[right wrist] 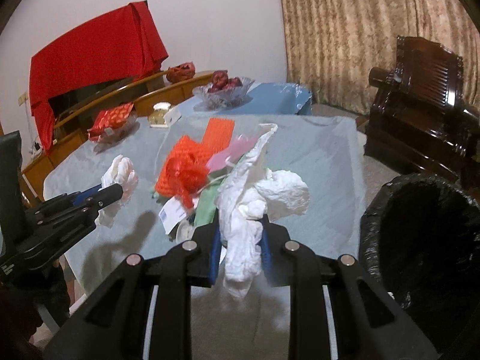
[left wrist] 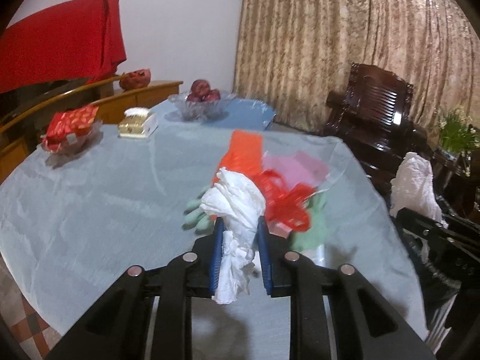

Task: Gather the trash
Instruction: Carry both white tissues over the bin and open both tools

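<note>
Crumpled white tissue (left wrist: pixel 237 210) pinched in the left tool (left wrist: pixel 239 228); a bigger white wad (right wrist: pixel 255 207) pinched in the right tool (right wrist: pixel 240 225). Both tools pressed together on paper, blue pads biting the middle of each wad, loose tails hanging below the pads and puffed ends standing out beyond the tips. Both wads off the tabletop (left wrist: pixel 90 195), over its near edge.

Very light, soft, crushable stuff; not fragile and not slippery, though likely to tear or shed a flap if caught by a thin corner. Best taken at the dense, bunched core, as here. Probably no need for a hard squeeze.

More trash heaped mid-tabletop, just beyond the tips of both tools: orange mesh (right wrist: pixel 186 162), red net (left wrist: pixel 285 201), pink sheet (left wrist: pixel 297 165), green cloth (left wrist: pixel 309 228), a white label (right wrist: pixel 172 213). Equally light; mesh and net likely to snag, so better gripped at a gathered fold.

Black-lined bin (right wrist: pixel 420 234) low at near right, close beside the right tool, mouth open upward. Left tool well to the left of it.
</note>
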The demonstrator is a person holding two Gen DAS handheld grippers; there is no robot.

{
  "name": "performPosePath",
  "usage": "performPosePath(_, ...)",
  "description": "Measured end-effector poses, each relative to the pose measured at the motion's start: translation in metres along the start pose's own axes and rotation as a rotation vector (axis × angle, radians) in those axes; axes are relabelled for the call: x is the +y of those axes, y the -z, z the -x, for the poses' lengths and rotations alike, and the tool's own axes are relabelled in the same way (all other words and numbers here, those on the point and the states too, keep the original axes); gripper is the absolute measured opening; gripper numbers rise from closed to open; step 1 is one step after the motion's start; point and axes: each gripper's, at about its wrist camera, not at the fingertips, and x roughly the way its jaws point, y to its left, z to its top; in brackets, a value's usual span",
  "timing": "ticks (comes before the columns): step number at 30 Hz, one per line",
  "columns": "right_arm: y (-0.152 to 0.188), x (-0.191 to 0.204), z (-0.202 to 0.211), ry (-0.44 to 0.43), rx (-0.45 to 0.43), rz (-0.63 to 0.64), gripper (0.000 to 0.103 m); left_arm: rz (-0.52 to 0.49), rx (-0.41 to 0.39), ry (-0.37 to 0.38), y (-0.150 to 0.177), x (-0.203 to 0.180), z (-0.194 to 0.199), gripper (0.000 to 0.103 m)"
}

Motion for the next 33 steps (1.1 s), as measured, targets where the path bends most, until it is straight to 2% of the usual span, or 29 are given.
performPosePath(15, -0.01, -0.058, 0.053, 0.137, -0.088, -0.06, 0.022, -0.085, -0.077, 0.181, -0.034, -0.081, 0.015, 0.022)
performPosePath(25, 0.002, -0.119, 0.086, 0.255, -0.102, -0.117, 0.023, -0.162, -0.076, 0.353, -0.043, -0.168, 0.001, 0.022)
performPosePath(33, 0.021, -0.171, 0.102, 0.337, -0.087, -0.173, 0.023, -0.227, -0.063, 0.46, -0.042, -0.234, -0.016, 0.022)
